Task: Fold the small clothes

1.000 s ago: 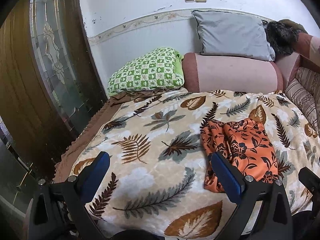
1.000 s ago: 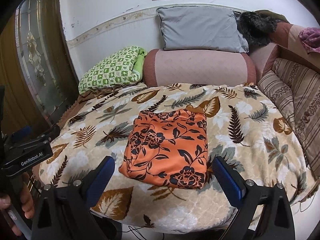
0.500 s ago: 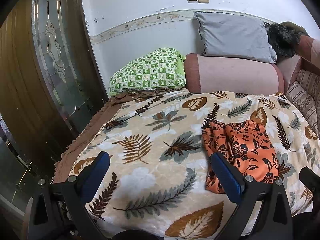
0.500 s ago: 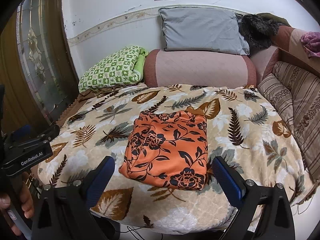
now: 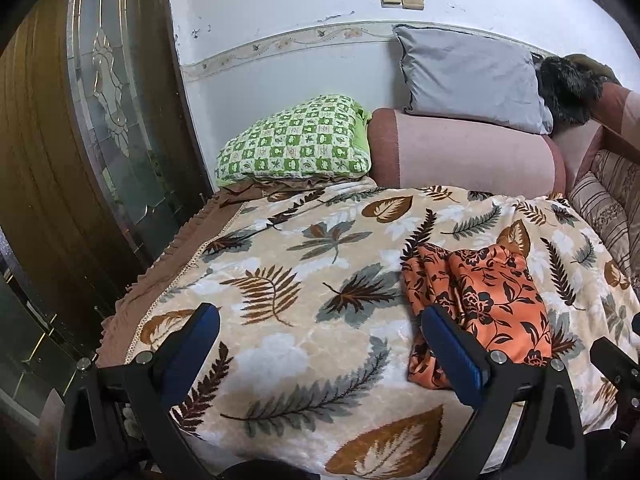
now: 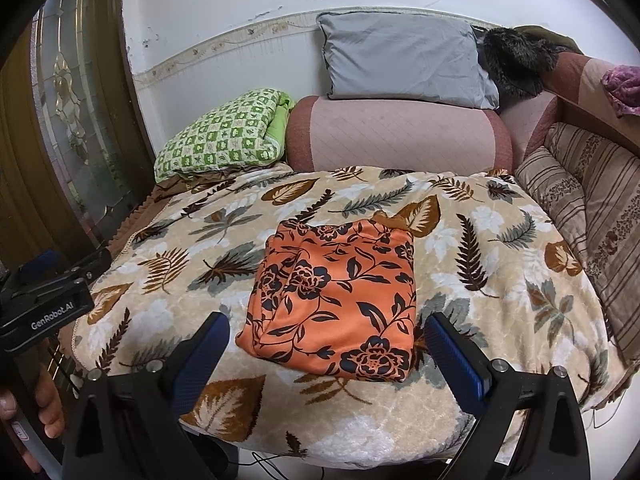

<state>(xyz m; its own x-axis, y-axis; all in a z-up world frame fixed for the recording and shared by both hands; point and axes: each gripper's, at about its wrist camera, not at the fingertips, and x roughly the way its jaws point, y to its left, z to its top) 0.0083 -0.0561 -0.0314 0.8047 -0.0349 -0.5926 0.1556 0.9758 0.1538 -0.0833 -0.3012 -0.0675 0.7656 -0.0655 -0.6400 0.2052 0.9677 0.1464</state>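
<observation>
Since the orange floral garment (image 6: 334, 300) already lies as a compact, roughly square packet on the leaf-print blanket (image 6: 472, 292) near the bed's front edge, your fold looks essentially finished. Your left hand-held gripper (image 5: 320, 354) and right hand-held gripper (image 6: 326, 354) both stand wide apart, holding nothing, short of the cloth. At most a tidy of the bunched left edge remains.

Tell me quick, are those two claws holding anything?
Left gripper: open, holding nothing.
Right gripper: open, empty; orange floral cloth lies folded ahead.
</observation>
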